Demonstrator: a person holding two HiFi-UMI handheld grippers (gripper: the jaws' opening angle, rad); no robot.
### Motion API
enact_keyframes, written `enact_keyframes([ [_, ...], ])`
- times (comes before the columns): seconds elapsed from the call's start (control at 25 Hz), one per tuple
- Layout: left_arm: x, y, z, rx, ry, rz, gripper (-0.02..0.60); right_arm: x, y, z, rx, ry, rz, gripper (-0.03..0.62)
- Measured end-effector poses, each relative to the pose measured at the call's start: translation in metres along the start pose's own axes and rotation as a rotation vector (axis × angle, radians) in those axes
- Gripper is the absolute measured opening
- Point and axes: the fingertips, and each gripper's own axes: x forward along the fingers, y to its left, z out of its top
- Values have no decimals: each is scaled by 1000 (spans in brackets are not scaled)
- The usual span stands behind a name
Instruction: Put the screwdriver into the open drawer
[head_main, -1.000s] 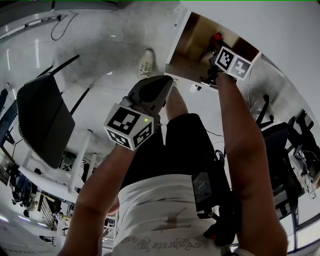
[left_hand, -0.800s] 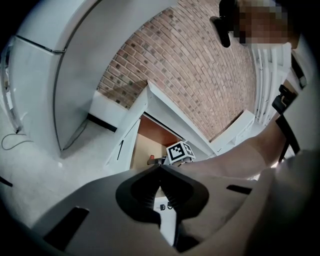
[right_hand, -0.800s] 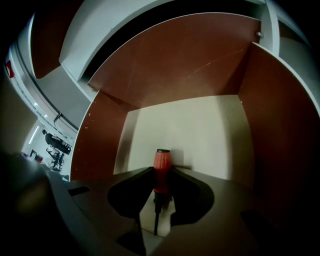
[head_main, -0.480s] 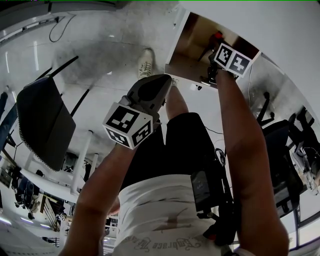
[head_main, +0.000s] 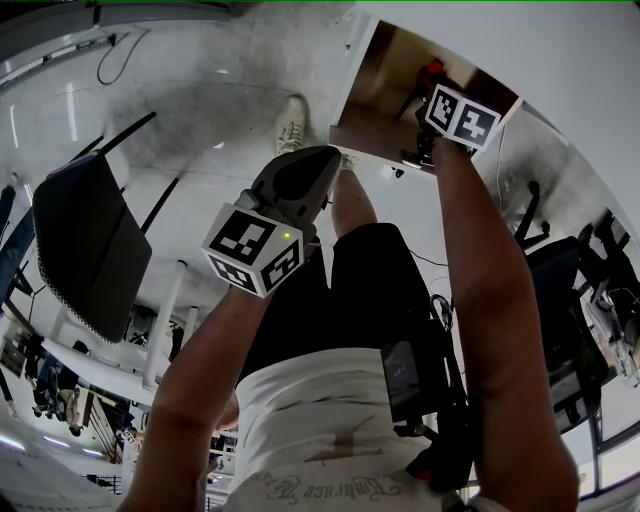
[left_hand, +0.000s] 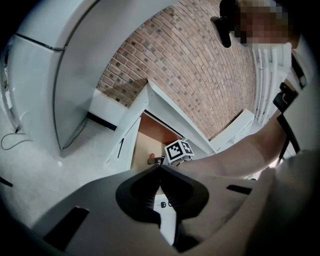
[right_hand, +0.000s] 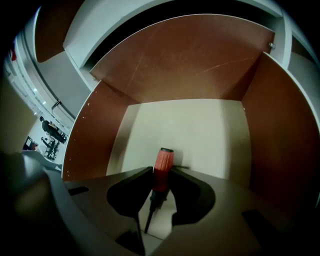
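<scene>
Left hand-held gripper: held in front of the person's body, above the floor. Its jaws are closed tip to tip with nothing between them.
Right hand-held gripper: reached out on a straight arm into the drawer, pointing steeply down. Its jaws have just been opening, with the screwdriver between them.
Grip: the pads seem to touch the red handle on both sides, though the wide-angle view makes this hard to judge.
Screwdriver: inside the drawer, red handle end near the pale bottom, dark shaft pointing back toward the camera.
Drawer: open, with brown side and back walls.
Beyond: a brick wall.
</scene>
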Motion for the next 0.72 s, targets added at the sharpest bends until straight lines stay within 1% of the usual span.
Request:
enact_keyframes([
  [0.32, -2, -3, -4, 5, 10, -6, 20, -1, 1, 0, -16, -7, 27, 129],
  [0.52, -2, -5, -4, 12, 12, -8, 20, -3, -1, -2, -8, -6, 8, 167],
  [0.72, -5, -5, -2, 18, 13, -7, 20, -7, -1, 1, 6, -17, 13, 170],
])
